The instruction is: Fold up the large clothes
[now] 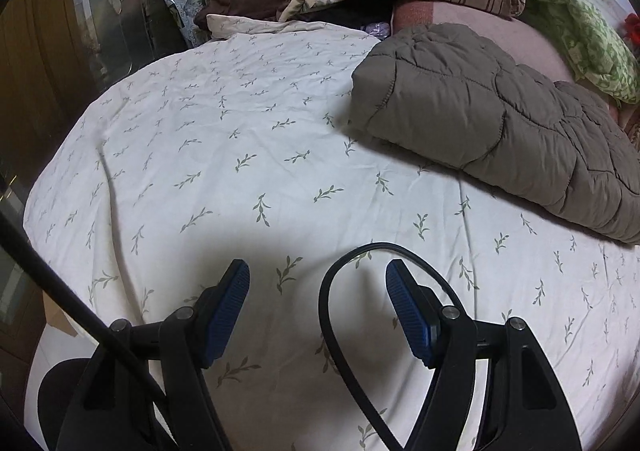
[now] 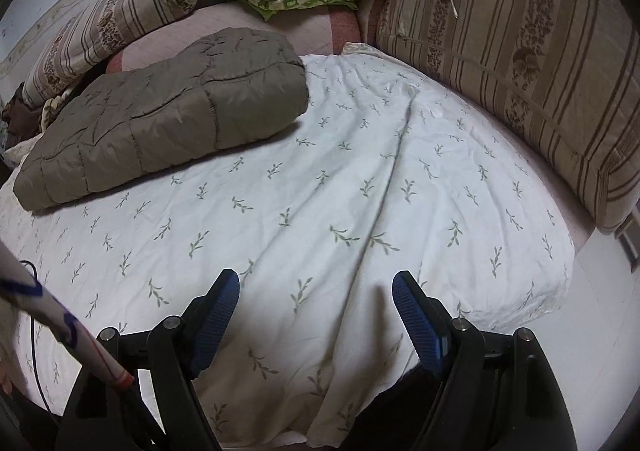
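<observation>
With both the left tongs (image 1: 318, 271) and right tongs (image 2: 316, 281) being held wide and empty above the bed sheet (image 2: 360, 171), well short of the puffy brown quilted coat (image 2: 168, 111) lying folded far off, slippery padding is likely being risked springing open when gripped

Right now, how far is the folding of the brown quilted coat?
The brown quilted coat already lies folded into a compact bundle on the leaf-print sheet. Nothing is in hand: left gripper and right gripper have open, empty jaws. Possibly no fold is left.
</observation>
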A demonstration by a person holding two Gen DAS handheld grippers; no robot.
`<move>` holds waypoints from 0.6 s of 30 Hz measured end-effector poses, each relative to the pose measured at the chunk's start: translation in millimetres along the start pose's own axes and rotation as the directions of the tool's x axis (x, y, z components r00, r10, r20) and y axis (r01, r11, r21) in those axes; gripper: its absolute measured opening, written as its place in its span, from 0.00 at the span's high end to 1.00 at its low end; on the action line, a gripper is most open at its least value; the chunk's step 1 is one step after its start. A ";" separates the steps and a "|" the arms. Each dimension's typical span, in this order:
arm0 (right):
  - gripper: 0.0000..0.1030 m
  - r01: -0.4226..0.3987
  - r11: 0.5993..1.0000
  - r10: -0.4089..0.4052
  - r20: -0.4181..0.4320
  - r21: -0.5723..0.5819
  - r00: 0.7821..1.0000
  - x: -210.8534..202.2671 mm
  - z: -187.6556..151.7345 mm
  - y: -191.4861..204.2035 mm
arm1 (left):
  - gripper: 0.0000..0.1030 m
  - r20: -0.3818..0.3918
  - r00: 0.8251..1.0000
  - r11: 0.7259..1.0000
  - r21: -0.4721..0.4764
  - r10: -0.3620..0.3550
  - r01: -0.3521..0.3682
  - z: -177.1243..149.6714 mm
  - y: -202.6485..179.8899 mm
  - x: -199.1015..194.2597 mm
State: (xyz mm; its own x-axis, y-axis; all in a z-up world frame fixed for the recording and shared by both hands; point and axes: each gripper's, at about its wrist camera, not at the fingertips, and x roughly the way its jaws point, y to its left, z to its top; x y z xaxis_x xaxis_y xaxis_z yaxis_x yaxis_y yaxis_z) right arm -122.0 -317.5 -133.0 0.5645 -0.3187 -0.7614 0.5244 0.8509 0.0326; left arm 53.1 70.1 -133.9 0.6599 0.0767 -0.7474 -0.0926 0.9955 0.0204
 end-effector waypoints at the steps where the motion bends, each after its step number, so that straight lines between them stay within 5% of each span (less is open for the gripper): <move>1: 0.20 -0.003 1.000 0.003 -0.003 -0.006 1.000 -0.6 0.0 2.5 | 0.32 0.004 1.000 1.000 -0.003 0.001 -0.001 0.3 0.9 -0.9; 13: 0.20 -0.018 1.000 0.020 0.073 -0.023 0.997 -43.1 8.6 7.5 | 0.32 0.056 0.997 0.999 -0.012 0.049 -0.048 -0.5 17.1 -21.0; 18: 0.20 -0.024 0.999 0.025 0.050 -0.022 0.998 -38.4 16.2 -2.1 | 0.32 0.014 0.999 0.997 -0.064 -0.033 0.034 24.5 23.5 -32.7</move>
State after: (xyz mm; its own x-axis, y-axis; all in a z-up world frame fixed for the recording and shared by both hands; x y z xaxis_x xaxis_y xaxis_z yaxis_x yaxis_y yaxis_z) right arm -134.4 -313.8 -93.3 0.6086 -0.3182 -0.7269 0.4966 0.8672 0.0361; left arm 47.7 92.4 -92.7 0.6730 0.0445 -0.7383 -0.1176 0.9919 -0.0473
